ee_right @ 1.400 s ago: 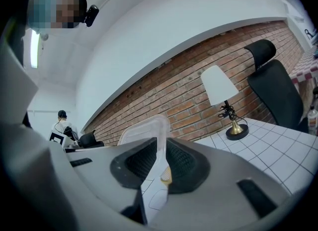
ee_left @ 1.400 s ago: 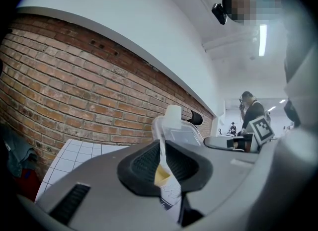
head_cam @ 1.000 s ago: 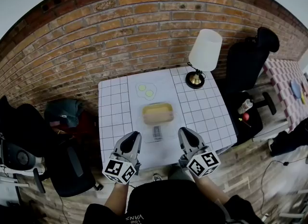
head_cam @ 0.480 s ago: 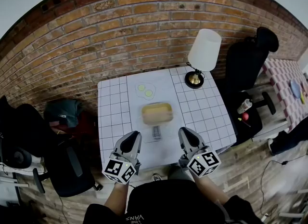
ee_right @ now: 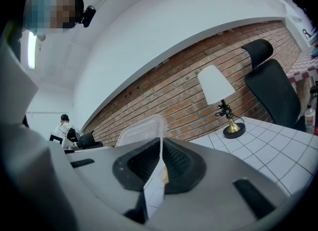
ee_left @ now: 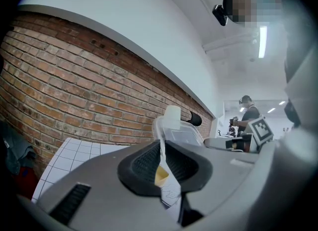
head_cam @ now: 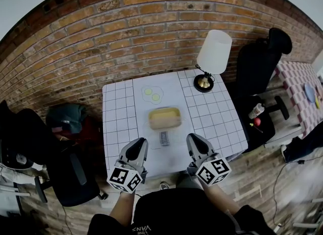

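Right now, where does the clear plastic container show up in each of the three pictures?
Head view: the clear plastic container sits mid-table on the white gridded table, ahead of the left gripper and right gripper.
Left gripper view: the container is just above the shut jaws, slightly right of centre.
Right gripper view: the container is just above the shut jaws, left of centre.
Shared landmark: the brick wall.

Colour check, desk shot from our end
Table [head_cam: 117, 128] = white w/ thin dark grid. Tub [head_cam: 164, 118] looks yellow-tan inside, and the paper [head_cam: 152, 94] is white w/ 2 yellow-yolk fried eggs on it. Lamp [head_cam: 214, 52] has a white shade + brass base. Wall [head_cam: 126, 32] is red-brown brick w/ pale mortar. Our left gripper [head_cam: 138, 144] & right gripper [head_cam: 194, 140] are grey w/ black ribbed pads [ee_left: 144, 163] and b/w square-marker cubes. Chair [head_cam: 257, 62] is black.
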Motion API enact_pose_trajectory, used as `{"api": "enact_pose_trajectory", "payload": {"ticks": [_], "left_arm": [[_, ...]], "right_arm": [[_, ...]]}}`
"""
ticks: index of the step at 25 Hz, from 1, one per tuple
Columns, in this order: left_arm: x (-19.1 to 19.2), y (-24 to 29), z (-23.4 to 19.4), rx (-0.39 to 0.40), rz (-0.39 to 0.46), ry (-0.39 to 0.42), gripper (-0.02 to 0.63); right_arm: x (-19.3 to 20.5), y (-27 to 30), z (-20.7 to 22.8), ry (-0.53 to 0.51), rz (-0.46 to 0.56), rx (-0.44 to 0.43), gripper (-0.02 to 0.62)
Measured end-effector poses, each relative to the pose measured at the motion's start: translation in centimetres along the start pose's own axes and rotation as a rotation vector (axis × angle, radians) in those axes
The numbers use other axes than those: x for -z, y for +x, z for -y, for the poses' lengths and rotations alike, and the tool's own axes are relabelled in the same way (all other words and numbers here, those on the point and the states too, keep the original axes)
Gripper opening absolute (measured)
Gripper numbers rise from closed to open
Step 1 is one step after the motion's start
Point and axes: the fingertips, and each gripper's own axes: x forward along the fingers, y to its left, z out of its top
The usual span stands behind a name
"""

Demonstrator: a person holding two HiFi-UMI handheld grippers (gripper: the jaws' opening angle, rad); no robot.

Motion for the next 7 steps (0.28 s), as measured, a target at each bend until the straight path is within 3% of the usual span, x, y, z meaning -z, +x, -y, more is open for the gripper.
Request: {"api": "enact_pose_trajectory", "payload": {"ticks": [7], "left_arm": [[0.04,0.05,-0.02,0.002,0.002,-0.002,0.038]], "right_arm": [[0.00,0.05,0.08,0.005,0.002,0.003,0.015]]}}
